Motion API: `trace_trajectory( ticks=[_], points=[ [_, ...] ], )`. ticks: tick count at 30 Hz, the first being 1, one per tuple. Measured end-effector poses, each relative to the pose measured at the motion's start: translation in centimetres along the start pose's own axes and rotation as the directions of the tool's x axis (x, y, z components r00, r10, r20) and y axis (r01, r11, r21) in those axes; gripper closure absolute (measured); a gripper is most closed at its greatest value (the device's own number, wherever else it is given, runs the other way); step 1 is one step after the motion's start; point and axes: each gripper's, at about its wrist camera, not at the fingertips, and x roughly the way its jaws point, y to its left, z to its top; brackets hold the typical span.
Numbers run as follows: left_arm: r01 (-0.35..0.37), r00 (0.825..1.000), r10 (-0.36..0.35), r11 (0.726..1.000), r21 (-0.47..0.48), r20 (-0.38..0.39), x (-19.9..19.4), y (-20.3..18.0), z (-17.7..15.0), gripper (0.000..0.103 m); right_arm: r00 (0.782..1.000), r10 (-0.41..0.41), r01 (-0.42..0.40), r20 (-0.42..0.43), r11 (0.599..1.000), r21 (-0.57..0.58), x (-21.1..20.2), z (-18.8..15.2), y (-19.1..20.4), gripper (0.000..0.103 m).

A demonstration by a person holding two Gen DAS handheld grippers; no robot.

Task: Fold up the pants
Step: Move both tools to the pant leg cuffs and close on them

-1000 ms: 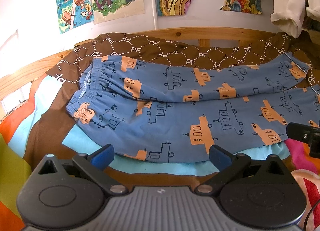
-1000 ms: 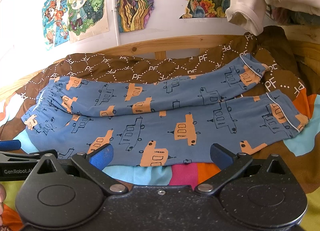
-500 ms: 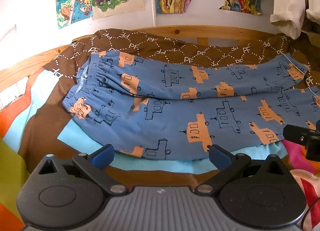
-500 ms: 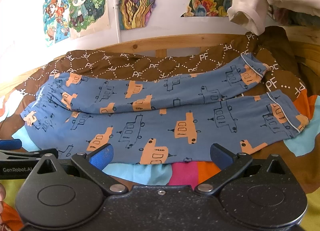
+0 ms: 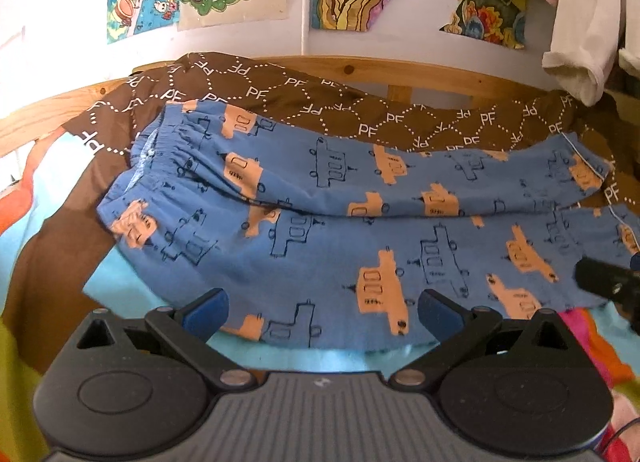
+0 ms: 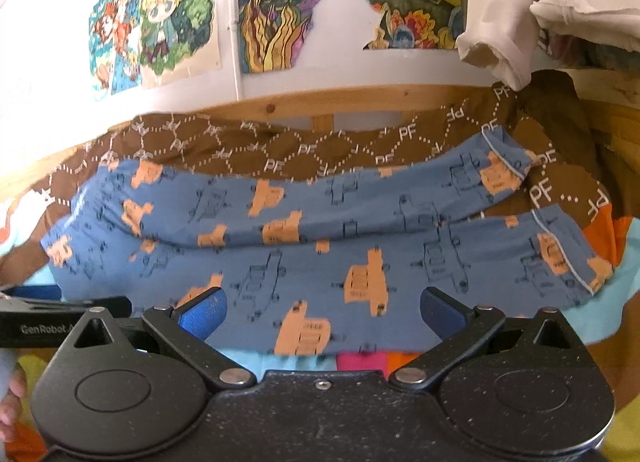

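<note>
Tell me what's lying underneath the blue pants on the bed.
The blue pants lie on a multicoloured bedspread, their upper leg on its brown PF-patterned part. Whatever lies directly beneath the fabric is covered.

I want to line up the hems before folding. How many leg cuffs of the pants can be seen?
2. In the right wrist view, the far cuff lies on the brown PF blanket at upper right; the near cuff lies lower right, toward the bed's edge. Neither looks hidden.

We see open room over the blue pants (image 5: 360, 246), so our wide-open left gripper (image 5: 322, 310) and right gripper (image 6: 322, 312) can pass. The wooden rail (image 5: 400, 71) blocks the far side.
</note>
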Motion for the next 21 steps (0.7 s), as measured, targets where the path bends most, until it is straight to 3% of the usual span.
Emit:
trace_trajectory(
  ticks=[7,10,14,18,21],
  points=[
    [0.097,0.995,-0.096,0.995,-0.034,0.018,2.4,1.8,4.2,0.000,0.987,0.159,-0.159,-0.007,0.986,-0.053,1.4,4.0,-2.3,0.001],
    [0.150,0.989,-0.150,0.987,-0.050,0.018,4.2,2.5,6.5,0.000,0.973,0.220,-0.224,-0.066,0.973,-0.051,4.1,6.2,-4.1,0.001],
    [0.126,0.987,-0.133,0.989,0.075,0.087,6.2,2.5,10.5,0.000,0.965,0.225,-0.232,-0.136,0.972,-0.040,8.8,9.5,-6.7,0.001],
    [0.103,0.992,-0.112,0.982,0.157,0.051,9.0,2.7,14.8,0.000,0.959,0.224,-0.242,-0.175,0.967,-0.087,13.6,12.8,-8.5,0.001],
    [0.092,0.995,-0.099,0.978,0.189,0.028,11.2,3.3,17.3,0.000,0.954,0.232,-0.270,-0.190,0.941,-0.206,17.2,14.7,-8.2,0.001]
  ],
)
